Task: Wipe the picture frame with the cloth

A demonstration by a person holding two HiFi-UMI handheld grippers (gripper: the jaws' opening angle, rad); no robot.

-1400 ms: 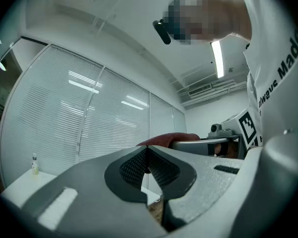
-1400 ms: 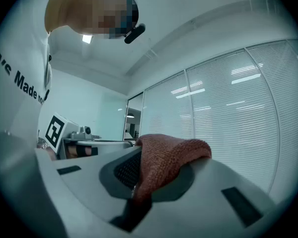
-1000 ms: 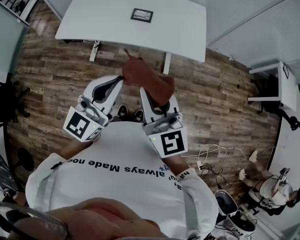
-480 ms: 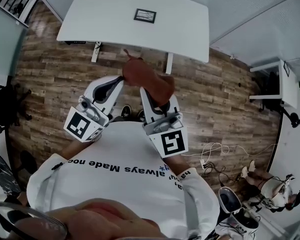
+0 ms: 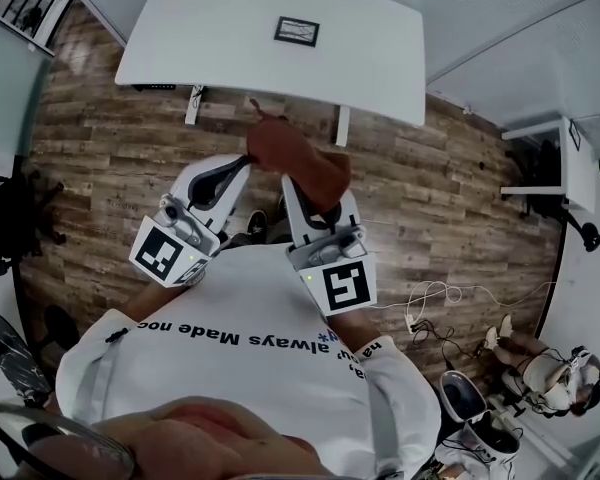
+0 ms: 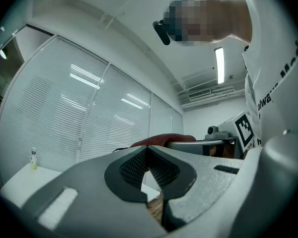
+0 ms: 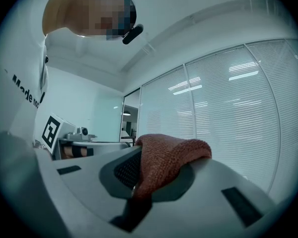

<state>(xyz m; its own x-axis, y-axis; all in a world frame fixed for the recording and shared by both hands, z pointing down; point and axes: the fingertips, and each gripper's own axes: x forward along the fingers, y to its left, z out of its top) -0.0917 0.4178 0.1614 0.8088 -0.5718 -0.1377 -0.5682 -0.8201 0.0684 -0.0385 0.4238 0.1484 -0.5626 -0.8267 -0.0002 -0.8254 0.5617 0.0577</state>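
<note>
Head view: picture frame (image 5: 297, 31) flat on the white worktop (image 5: 200, 38), well apart from left gripper (image 5: 242, 158) and right gripper (image 5: 292, 186), both over the wooden floor (image 5: 460, 188); rust-red cloth (image 5: 305, 158) bunched at the right one's tip. Left gripper view: fingers (image 6: 134, 167) closed, tips touching, nothing between. Right gripper view: fingers (image 7: 121, 170) clamped on a fold of cloth, remainder draped over one side. Likely trouble: unheld frame sliding under the wipe, or loose drape snagging and pulling free

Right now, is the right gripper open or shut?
Shut on the reddish cloth. In the right gripper view, the right gripper has its jaws pinching the cloth's fold, and the rest is draped over one jaw.
</note>
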